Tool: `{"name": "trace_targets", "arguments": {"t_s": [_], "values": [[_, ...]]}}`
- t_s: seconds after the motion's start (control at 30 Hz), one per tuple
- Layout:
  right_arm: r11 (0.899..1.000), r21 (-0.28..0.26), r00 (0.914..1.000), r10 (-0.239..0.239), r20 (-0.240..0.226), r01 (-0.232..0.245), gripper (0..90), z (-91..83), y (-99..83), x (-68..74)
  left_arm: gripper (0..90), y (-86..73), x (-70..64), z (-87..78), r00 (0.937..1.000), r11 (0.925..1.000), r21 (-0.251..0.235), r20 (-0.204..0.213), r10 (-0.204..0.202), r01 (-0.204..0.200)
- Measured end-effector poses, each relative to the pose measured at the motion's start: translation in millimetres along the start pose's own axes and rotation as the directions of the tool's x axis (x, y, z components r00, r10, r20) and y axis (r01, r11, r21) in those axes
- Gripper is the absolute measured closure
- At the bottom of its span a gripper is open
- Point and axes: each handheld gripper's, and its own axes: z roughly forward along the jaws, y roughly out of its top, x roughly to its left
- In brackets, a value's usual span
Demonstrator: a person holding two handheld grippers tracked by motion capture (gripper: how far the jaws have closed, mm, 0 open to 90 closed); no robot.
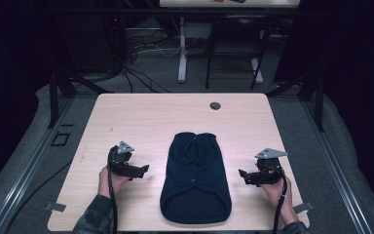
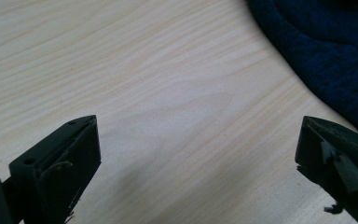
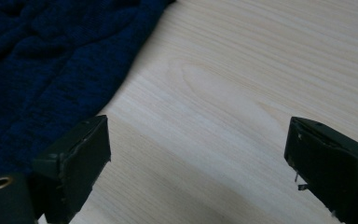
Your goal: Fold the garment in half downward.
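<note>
1. A dark blue knitted garment lies flat on the light wooden table, in the near half of the tabletop and about midway between its left and right edges. Its narrower end points toward 12 o'clock and its wider, rounded end toward 6 o'clock, close to the near table edge.

2. The left gripper sits at roughly 9 o'clock from the garment, held in the person's left hand, with its jaws aimed toward 3 o'clock — that is, at the knit. It is near the garment but apart from it, with bare wood between.

3. In the left gripper view the two black jaws stand wide apart, with nothing between them but wood grain. The garment's edge shows at about 1 o'clock in that view, beyond the jaw on that side.

4. The right gripper is at roughly 3 o'clock from the garment, held in the person's right hand, jaws pointing toward 9 o'clock. It too is near the cloth without touching it.

5. In the right gripper view the jaws are likewise spread wide and hold nothing — the garment covers the 10 to 11 o'clock part of that view, its edge running just past the jaw on that side.

6. A small dark round disc sits on the tabletop at 12 o'clock from the garment, near the far edge and well apart from it.
</note>
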Motion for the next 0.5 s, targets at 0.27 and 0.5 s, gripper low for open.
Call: {"name": "trace_targets", "arguments": {"t_s": [0.27,0.5], "values": [[1.000,-0.010,0.9999,-0.014,-0.010,0.014,6.3,-1.9,17.7,-1.2,1.3,19.5,-5.6,3.3,0.9990,0.9993,-0.017,0.031,0.033,-0.033],[1.000,0.000,0.9988,-0.030,-0.039,0.030,6.3,2.7,32.1,2.8,1.1,35.7,-9.0,10.6,0.9973,0.9984,-0.011,0.047,0.056,-0.055]]}}
